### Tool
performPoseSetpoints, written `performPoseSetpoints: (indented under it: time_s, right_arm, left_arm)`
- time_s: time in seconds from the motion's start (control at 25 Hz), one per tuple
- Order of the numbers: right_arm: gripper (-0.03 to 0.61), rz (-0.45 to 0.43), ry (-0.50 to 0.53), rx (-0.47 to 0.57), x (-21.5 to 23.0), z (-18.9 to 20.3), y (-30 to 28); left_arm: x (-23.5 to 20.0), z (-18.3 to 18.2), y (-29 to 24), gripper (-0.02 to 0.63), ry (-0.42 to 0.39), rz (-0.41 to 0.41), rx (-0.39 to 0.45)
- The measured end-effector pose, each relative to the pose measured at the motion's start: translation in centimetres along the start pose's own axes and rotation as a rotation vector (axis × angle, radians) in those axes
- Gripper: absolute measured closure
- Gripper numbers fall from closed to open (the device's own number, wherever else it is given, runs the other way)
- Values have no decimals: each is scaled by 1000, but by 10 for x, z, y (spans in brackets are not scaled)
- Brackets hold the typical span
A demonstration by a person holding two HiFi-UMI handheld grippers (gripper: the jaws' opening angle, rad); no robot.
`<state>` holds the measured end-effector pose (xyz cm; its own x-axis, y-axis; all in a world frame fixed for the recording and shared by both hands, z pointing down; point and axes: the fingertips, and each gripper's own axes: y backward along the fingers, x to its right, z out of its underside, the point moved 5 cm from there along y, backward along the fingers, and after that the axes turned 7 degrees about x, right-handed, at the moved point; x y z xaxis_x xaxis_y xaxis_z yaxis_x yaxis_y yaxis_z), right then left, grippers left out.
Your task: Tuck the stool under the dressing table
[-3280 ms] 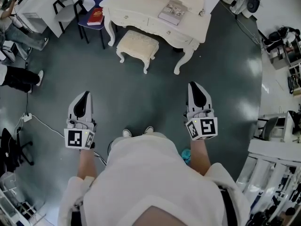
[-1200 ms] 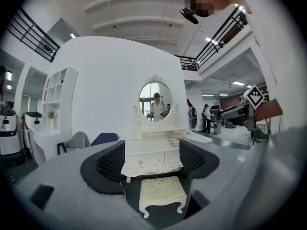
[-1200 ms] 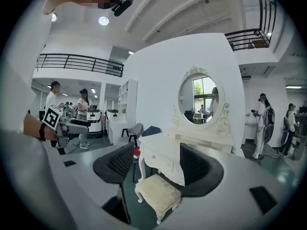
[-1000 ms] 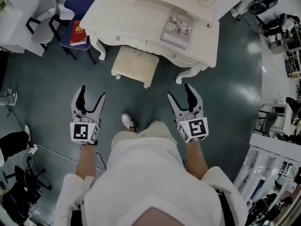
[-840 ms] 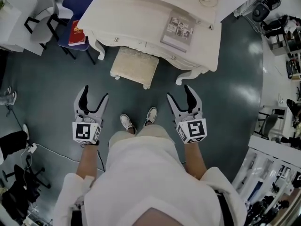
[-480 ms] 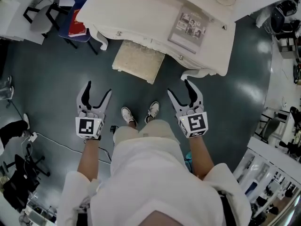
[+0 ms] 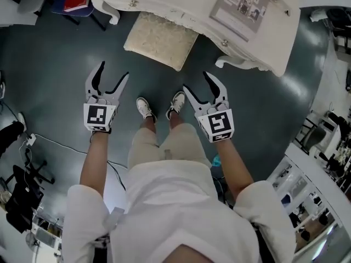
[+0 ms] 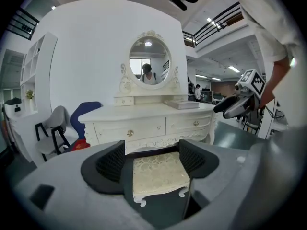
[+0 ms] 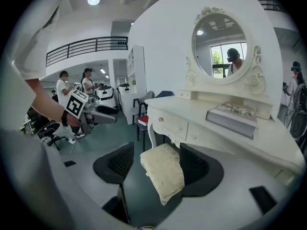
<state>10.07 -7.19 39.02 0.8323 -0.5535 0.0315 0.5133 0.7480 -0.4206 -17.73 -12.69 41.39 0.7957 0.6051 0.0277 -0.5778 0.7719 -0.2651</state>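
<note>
We hold the left tool point(image 7: 112, 72) and the right tool point(image 7: 197, 82) low over the floor point(image 7: 49, 70), each with its jaws spread wide and nothing between them. Both aim at the stool point(image 7: 160, 40), ready, we judge, to push it in. The stool stands on the floor just ahead of our shoes point(image 7: 145, 108), its far edge under the front edge of the dressing table point(image 7: 181, 1) and most of it sticking out. It is cream, with a patterned cushion and short curled legs
</note>
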Motion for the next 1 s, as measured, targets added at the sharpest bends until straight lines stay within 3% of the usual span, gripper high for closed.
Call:
performPoseSetpoints:
  time_s: [0.28,0.56,1.0]
  right_arm:
    - [295,-12,-16,-58,0,81,-43]
    - [295,42,-15,-96,6,160,-81]
    - [295,76,5,-132,12,253,-129]
  left_arm:
    - [-1,92,-38,267,18,34,-55]
    - [-7,173,-73,272,27,54,-46]
    - [-20,258,-115,276,-27,88,-80]
